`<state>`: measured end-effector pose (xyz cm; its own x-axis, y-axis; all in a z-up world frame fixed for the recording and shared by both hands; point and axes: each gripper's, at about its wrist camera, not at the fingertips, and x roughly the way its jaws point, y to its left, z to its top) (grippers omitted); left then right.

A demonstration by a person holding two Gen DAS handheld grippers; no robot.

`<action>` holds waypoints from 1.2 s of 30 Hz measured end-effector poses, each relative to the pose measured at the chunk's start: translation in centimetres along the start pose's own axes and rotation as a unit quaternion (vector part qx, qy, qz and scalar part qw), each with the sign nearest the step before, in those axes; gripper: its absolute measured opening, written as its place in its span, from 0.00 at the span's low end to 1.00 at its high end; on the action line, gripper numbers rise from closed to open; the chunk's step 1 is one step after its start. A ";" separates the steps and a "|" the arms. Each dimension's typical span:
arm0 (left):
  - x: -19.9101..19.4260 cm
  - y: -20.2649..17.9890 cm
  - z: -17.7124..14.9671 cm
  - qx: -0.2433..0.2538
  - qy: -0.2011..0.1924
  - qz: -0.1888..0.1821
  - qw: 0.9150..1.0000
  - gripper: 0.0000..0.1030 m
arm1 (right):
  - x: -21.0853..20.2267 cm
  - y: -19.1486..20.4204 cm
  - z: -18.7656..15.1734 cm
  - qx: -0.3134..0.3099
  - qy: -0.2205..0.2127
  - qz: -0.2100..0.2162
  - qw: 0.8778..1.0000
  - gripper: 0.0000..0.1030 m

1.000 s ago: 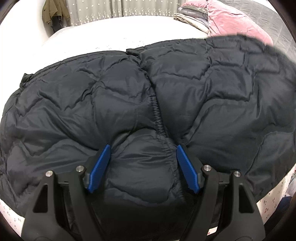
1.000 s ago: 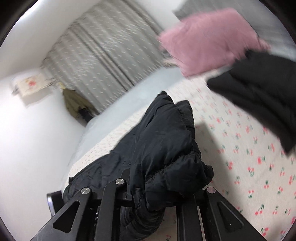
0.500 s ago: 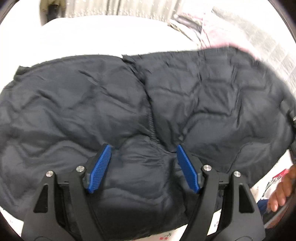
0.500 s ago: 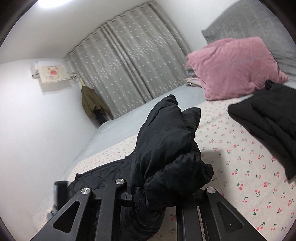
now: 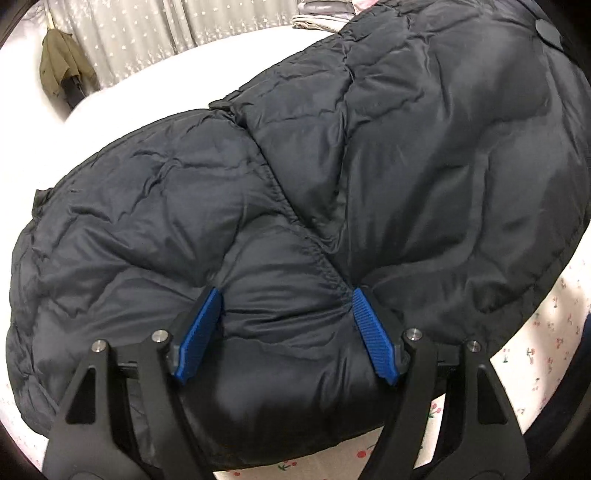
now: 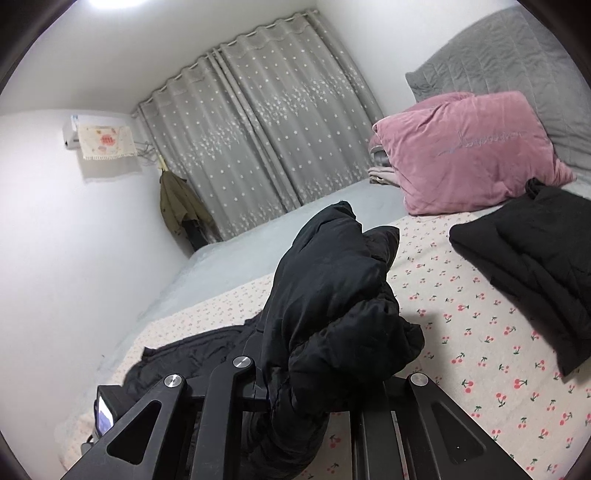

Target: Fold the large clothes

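Black jacket [image 5: 332,177] held over the bed [image 6: 480,332]

Left gripper [image 5: 286,325] wide, pads pressing a puffy fold; right gripper [image 6: 325,398] nearly closed, clamping bunched jacket.

bright ceiling light [image 6: 114,3] glares overhead; sharp frames, fisheye-bent, dark corners

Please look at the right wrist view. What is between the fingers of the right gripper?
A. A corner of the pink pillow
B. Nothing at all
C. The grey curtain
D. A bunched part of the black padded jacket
D: the right gripper is shut on a bunched fold of the black padded jacket, which stands up from its fingers, while the pink pillow lies far behind.
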<state>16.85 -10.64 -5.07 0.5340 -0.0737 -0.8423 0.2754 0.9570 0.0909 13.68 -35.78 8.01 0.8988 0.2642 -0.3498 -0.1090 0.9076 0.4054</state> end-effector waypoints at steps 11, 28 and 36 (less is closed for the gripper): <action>-6.9 13.1 -0.6 -0.174 -0.081 -0.027 0.981 0.72 | -0.8 2.0 0.6 -0.010 0.006 -0.024 1.000 0.14; -4.0 27.0 -9.7 -0.406 -0.036 -0.113 0.906 0.72 | -0.4 17.7 -1.2 -0.206 -0.048 -0.041 0.976 0.15; -4.0 30.4 -11.5 -0.468 -0.062 -0.226 0.852 0.72 | 4.2 30.8 -10.9 -0.397 -0.010 0.044 0.917 0.15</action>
<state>13.90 21.97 -5.09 0.6386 -0.4670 -0.6117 -0.2524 0.6238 -0.7397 9.47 -3.14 9.84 0.8783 0.3482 -0.3275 -0.4489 0.8362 -0.3150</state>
